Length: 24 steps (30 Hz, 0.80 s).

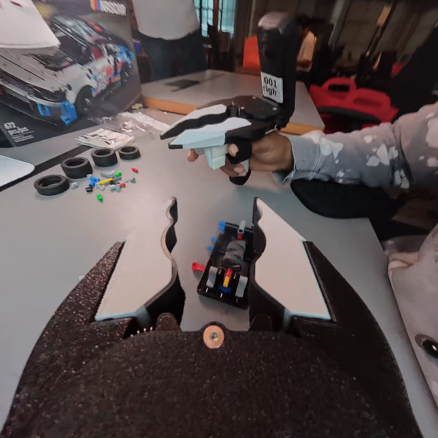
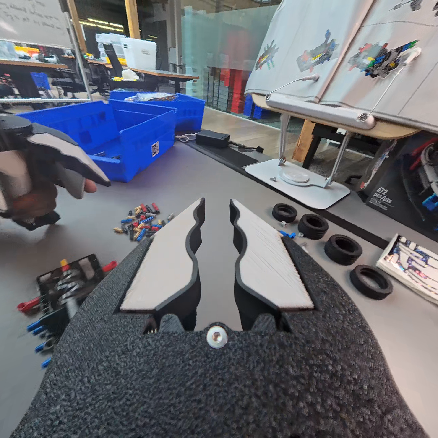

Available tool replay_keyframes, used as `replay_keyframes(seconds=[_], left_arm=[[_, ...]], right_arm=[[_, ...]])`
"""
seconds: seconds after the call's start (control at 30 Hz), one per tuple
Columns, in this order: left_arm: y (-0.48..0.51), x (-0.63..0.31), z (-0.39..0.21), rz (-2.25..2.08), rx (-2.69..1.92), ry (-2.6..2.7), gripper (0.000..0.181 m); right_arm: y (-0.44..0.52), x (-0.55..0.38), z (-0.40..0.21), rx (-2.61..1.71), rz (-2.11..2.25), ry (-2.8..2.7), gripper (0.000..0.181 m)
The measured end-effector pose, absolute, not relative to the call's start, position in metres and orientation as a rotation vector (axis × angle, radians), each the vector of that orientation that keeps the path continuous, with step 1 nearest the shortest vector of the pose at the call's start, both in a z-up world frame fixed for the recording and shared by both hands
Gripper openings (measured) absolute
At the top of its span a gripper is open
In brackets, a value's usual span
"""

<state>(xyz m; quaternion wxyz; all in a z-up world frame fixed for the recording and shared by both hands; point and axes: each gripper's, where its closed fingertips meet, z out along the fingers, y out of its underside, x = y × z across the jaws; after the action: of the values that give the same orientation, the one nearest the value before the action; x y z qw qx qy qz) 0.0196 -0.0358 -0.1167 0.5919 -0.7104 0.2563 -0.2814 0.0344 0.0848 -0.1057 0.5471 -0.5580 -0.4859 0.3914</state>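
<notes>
My left gripper [image 1: 215, 201] is open wide and empty, held just above the grey table. A black brick-built assembly [image 1: 227, 267] with blue pins, a red pin and a dark spring part lies on the table between its fingers, close to the right finger. My right gripper [image 2: 217, 201] is open with a narrow gap and empty, above bare table. It also shows in the left wrist view [image 1: 167, 142], held in a hand over the table beyond the assembly. The assembly [image 2: 68, 282] lies at the lower left of the right wrist view, partly hidden by the gripper body.
Several black tyres [image 1: 77, 167] [image 2: 343, 248] and small loose parts [image 1: 109, 182] lie on the table. A pile of pins [image 2: 142, 222], blue bins [image 2: 132, 139], a booklet stand [image 2: 298, 187], a sticker sheet [image 2: 412, 267] and a car-picture box [image 1: 71, 71] ring the work area.
</notes>
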Motion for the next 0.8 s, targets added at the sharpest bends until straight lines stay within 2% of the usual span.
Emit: replay_keyframes(seconds=[0.1, 0.17, 0.23, 0.47, 0.63, 0.8], left_arm=[[-0.025, -0.004, -0.095, -0.65, -1.554, 0.42, 0.063], [-0.02, -0.024, -0.092, -0.553, -1.529, 0.358, 0.053], [-0.02, -0.042, -0.09, -0.494, -1.507, 0.31, 0.047], [-0.026, -0.059, -0.089, -0.434, -1.488, 0.306, 0.037], [-0.027, -0.047, -0.096, -0.424, -1.517, 0.383, 0.035], [-0.026, -0.04, -0.103, -0.389, -1.536, 0.442, 0.034]], right_arm=[[0.129, 0.013, -0.074, -1.285, 0.857, -1.106, 0.026], [0.16, -0.006, -0.051, -1.258, 0.817, -1.084, 0.027], [0.194, -0.025, -0.025, -1.233, 0.782, -1.031, 0.016], [0.306, -0.082, 0.033, -1.291, 0.689, -0.931, 0.0], [0.349, -0.116, 0.013, -1.427, 0.599, -1.037, 0.0], [0.364, -0.112, 0.002, -1.431, 0.452, -1.008, 0.0]])
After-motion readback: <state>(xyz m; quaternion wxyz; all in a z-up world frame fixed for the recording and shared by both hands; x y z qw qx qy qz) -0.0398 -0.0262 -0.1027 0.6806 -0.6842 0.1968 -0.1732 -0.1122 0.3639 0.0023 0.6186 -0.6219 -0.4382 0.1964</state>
